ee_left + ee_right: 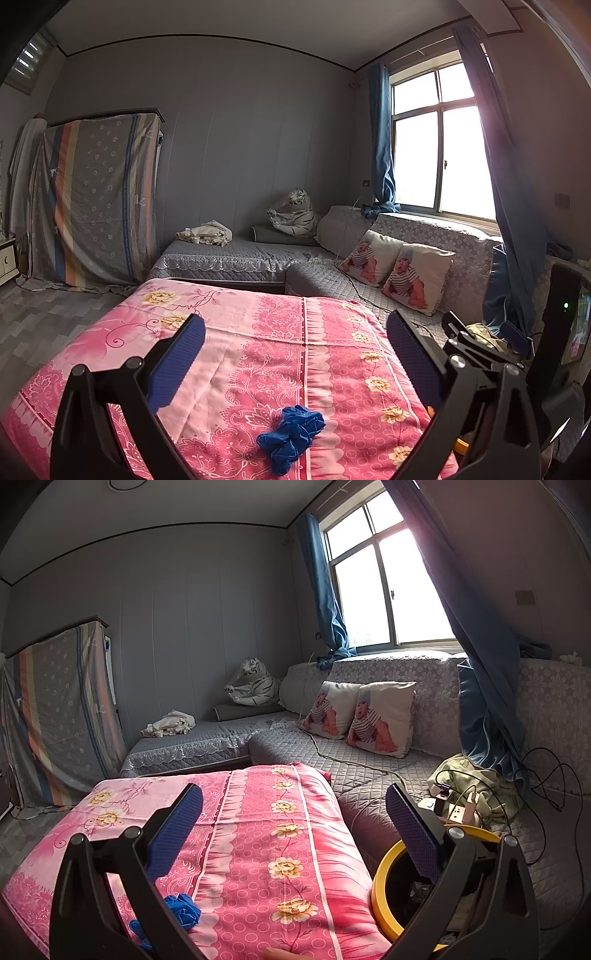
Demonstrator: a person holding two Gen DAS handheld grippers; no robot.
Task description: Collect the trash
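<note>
Crumpled blue glove [290,435] on pink floral cover [258,354], left gripper [295,354] spread wide above, right gripper [294,825] likewise apart, yellow-rimmed bin [384,890] beside cover.

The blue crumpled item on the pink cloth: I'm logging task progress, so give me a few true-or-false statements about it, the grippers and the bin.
1. The blue crumpled item lies on the pink floral cloth. True.
2. The left gripper is clamped on it. False: its jaws stand wide apart above it, touching nothing.
3. The right gripper is open and empty. True.
4. The yellow-rimmed bin stands on the pink cloth. False: it sits beside the cloth, toward the grey sofa.
5. Two baby-print cushions lean on the sofa back. True.
</note>
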